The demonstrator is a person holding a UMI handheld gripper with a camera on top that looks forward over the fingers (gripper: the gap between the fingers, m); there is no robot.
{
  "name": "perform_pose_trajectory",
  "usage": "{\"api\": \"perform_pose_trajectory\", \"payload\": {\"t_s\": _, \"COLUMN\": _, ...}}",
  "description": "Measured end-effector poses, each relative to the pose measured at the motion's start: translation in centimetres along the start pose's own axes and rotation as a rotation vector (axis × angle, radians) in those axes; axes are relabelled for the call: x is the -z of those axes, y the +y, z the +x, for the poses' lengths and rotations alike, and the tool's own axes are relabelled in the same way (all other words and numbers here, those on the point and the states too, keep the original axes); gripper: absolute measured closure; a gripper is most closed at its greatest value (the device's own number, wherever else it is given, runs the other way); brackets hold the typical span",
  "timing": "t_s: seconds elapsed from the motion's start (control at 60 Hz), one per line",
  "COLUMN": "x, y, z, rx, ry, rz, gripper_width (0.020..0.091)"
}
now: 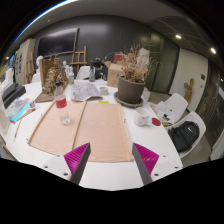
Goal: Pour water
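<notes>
Nothing poured yet, by the look of it.
The gripper point(112, 160) hangs with fingers apart and empty; the red-capped bottle point(62, 103) stands untouched well beyond them on the table point(110, 175).

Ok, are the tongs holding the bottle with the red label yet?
No, the tongs are open and empty over the brown mat, with the bottle standing on its own well beyond them.

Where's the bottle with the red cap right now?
In the gripper view the bottle stands upright on the left edge of the tan mat, ahead and left of the open, empty tongs, near the potted plant.
</notes>
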State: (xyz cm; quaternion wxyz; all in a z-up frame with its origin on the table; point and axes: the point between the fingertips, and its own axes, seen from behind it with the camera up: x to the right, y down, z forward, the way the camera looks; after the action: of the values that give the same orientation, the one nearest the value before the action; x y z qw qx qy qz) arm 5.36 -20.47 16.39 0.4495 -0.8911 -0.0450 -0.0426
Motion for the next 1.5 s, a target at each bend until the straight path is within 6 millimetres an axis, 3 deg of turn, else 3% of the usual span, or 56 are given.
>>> {"api": "perform_pose_trajectory", "payload": {"t_s": 0.15, "x": -1.5, "y": -1.2, "z": -8.4, "rx": 0.016, "ry": -0.025, "rz": 0.006, "gripper_width": 0.0246}}
{"api": "perform_pose_trajectory", "payload": {"t_s": 0.317, "x": -4.2, "y": -4.2, "z": -17.7, "rx": 0.014, "ry": -0.085, "rz": 0.07, "gripper_width": 0.0246}}
{"api": "perform_pose_trajectory", "payload": {"t_s": 0.4, "x": -6.6, "y": -6.1, "z": -21.3, "rx": -0.014, "ry": -0.115, "rz": 0.112, "gripper_width": 0.0247}}
{"api": "perform_pose_trajectory", "payload": {"t_s": 0.483, "x": -9.8, "y": -8.0, "z": -23.4, "rx": -0.037, "ry": -0.114, "rz": 0.151, "gripper_width": 0.0248}}
{"api": "perform_pose_trajectory", "payload": {"t_s": 0.633, "x": -16.3, "y": -11.3, "z": -25.1, "rx": -0.061, "ry": -0.081, "rz": 0.236, "gripper_width": 0.0242}}
{"api": "perform_pose_trajectory", "payload": {"t_s": 0.75, "x": -20.9, "y": -12.3, "z": -26.4, "rx": -0.068, "ry": -0.08, "rz": 0.261, "gripper_width": 0.0267}}
{"api": "perform_pose_trajectory", "payload": {"t_s": 0.8, "x": -22.3, "y": -12.6, "z": -26.8, "rx": -0.068, "ry": -0.085, "rz": 0.271, "gripper_width": 0.0312}}
{"api": "perform_pose_trajectory", "payload": {"t_s": 0.917, "x": -24.7, "y": -12.1, "z": -26.9, "rx": -0.074, "ry": -0.069, "rz": 0.26, "gripper_width": 0.0497}}
{"api": "perform_pose_trajectory", "payload": {"t_s": 0.967, "x": -25.2, "y": -12.1, "z": -26.9, "rx": -0.075, "ry": -0.065, "rz": 0.264, "gripper_width": 0.0587}}
{"api": "perform_pose_trajectory", "payload": {"t_s": 1.05, "x": -25.2, "y": -12.3, "z": -27.3, "rx": -0.071, "ry": -0.084, "rz": 0.282, "gripper_width": 0.0614}}
{"api": "perform_pose_trajectory", "payload": {"t_s": 1.183, "x": -25.3, "y": -12.3, "z": -27.5, "rx": -0.074, "ry": -0.105, "rz": 0.293, "gripper_width": 0.0751}}
{"api": "perform_pose_trajectory", "payload": {"t_s": 1.283, "x": -25.3, "y": -12.2, "z": -27.8, "rx": -0.055, "ry": -0.131, "rz": 0.285, "gripper_width": 0.0814}}
{"api": "perform_pose_trajectory", "payload": {"t_s": 1.417, "x": -25.1, "y": -12.5, "z": -27.6, "rx": -0.059, "ry": -0.138, "rz": 0.278, "gripper_width": 0.0815}}
{"api": "perform_pose_trajectory", "payload": {"t_s": 1.5, "x": -24.2, "y": -13.9, "z": -26.7, "rx": -0.08, "ry": -0.15, "rz": 0.302, "gripper_width": 0.0815}}
